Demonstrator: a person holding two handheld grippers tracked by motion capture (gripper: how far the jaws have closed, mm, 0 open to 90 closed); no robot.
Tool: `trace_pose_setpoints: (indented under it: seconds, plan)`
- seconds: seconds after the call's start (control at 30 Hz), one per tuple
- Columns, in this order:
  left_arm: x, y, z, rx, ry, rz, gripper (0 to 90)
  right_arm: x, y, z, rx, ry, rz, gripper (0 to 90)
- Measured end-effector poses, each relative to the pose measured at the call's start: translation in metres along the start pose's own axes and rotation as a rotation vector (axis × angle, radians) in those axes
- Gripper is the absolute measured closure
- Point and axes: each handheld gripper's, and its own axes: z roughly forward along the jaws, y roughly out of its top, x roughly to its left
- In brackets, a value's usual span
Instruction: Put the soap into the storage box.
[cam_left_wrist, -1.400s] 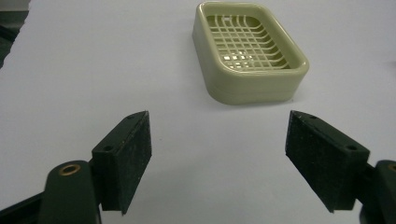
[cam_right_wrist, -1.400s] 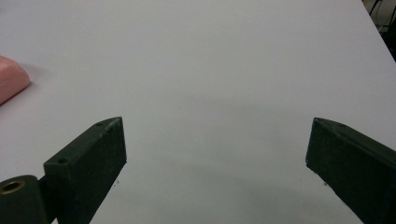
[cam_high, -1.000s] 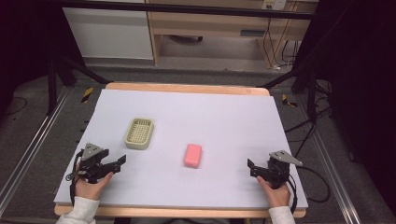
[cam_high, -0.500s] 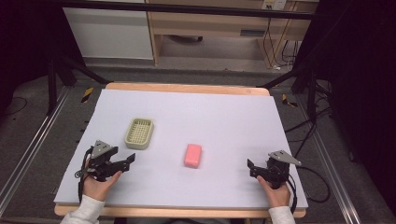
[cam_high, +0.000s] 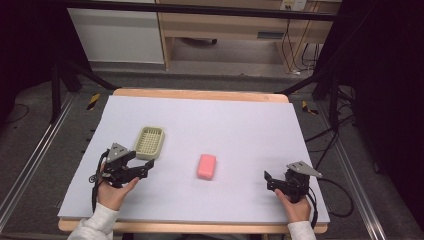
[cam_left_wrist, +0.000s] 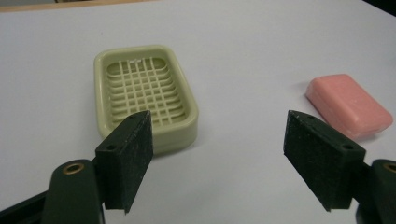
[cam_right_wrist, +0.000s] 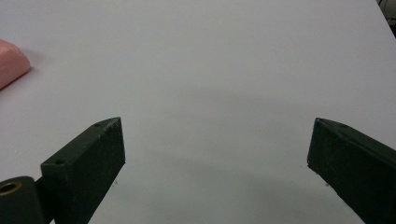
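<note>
**Soap and dish: both grippers empty on the table**

The soap (cam_high: 206, 166), a pink bar, lies flat near the middle of the white table (cam_high: 240, 125).

Left gripper (cam_left_wrist: 217, 154): jaws spread wide, gripping nothing. It is held low just beside the near end of the pale green soap dish (cam_left_wrist: 144, 95), pointing across the gap between dish and soap. The dish has a slotted grid floor and sits upright, apart from the soap.

Right gripper (cam_right_wrist: 215, 161): jaws spread wide, gripping nothing, over bare table. It sits near the right front edge, well apart from the soap.
</note>
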Motion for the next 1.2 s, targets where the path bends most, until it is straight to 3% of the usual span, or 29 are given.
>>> trace_pose_setpoints:
  seconds: [0.43,0.97,1.2]
  plan:
    - [-0.035,0.022,0.021,0.020,-0.057,0.046,23.1,0.002,0.001,0.000,0.008,0.012,-0.001,4.7]
    - [-0.076,0.036,0.046,0.056,-0.093,0.110,22.8,0.002,0.001,0.001,0.013,0.013,-0.003,4.7]
    - [-0.089,0.036,0.057,0.074,-0.103,0.125,23.0,0.002,0.001,0.002,0.014,0.011,-0.013,4.7]
